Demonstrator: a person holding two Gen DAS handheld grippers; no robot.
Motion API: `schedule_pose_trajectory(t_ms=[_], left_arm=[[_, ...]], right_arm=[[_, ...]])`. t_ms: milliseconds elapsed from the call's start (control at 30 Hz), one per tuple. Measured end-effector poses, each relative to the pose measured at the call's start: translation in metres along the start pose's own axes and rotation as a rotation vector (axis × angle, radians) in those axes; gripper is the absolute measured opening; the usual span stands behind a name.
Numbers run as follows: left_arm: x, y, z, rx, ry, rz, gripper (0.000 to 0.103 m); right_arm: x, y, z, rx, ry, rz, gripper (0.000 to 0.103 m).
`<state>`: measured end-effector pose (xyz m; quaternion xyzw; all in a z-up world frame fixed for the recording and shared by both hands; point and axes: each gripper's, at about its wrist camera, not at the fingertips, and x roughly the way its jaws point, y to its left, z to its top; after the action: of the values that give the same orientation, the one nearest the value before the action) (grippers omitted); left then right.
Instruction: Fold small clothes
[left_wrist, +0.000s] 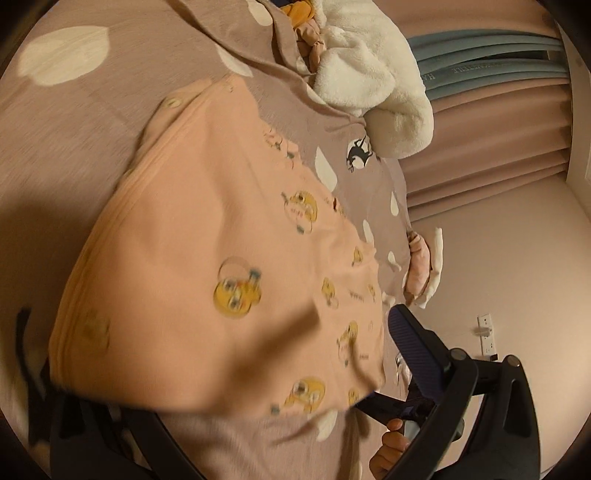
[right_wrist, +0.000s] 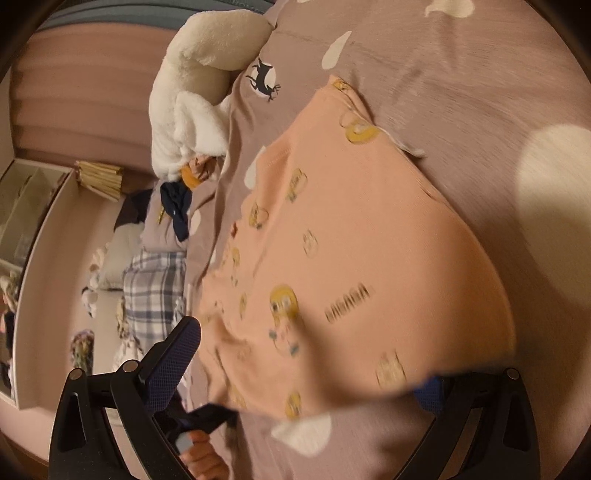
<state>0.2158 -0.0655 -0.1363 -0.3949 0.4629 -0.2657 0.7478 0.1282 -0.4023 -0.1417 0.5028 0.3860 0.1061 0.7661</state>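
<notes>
A peach garment (left_wrist: 207, 236) with yellow cartoon prints lies spread on a mauve bedsheet (left_wrist: 92, 122) dotted with white. In the left wrist view my left gripper (left_wrist: 214, 325) is open wide. Its right finger (left_wrist: 413, 343) shows a blue pad beside the garment's edge, and its left finger (left_wrist: 26, 350) is blurred and partly hidden. In the right wrist view the same garment (right_wrist: 369, 240) fills the middle. My right gripper (right_wrist: 314, 354) is open too, with its left finger (right_wrist: 177, 354) clear of the cloth. The garment's near hem covers most of the right finger (right_wrist: 432, 391).
A white fluffy blanket (left_wrist: 369, 66) sits at the bed's far edge beside pink curtains (left_wrist: 491, 122). A hand (left_wrist: 391, 443) holds the other gripper at the bottom. A plaid cloth (right_wrist: 155, 295), dark clothes (right_wrist: 177, 206) and a white shelf unit (right_wrist: 37, 258) lie to the left.
</notes>
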Motion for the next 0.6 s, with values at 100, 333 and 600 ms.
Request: schedule_pose_trajectory(t_ms=[100,333,600], left_arm=[[0.011,-0.001,0.009,-0.015,-0.013,0.006,0.102],[0.022,0.0,0.022,-0.071,-0.035,0.083,0.093],[0.018,0.031,0.021,-0.161,-0.105,0.137,0.014]], right_arm=[[0.009,0.002,0.01,0.017,-0.012,0.016,0.101],[0.027,0.018,0.017,-0.07,-0.022,-0.053,0.093],[0.023,0.002,0.012,-0.092,-0.121,-0.169,0.013]])
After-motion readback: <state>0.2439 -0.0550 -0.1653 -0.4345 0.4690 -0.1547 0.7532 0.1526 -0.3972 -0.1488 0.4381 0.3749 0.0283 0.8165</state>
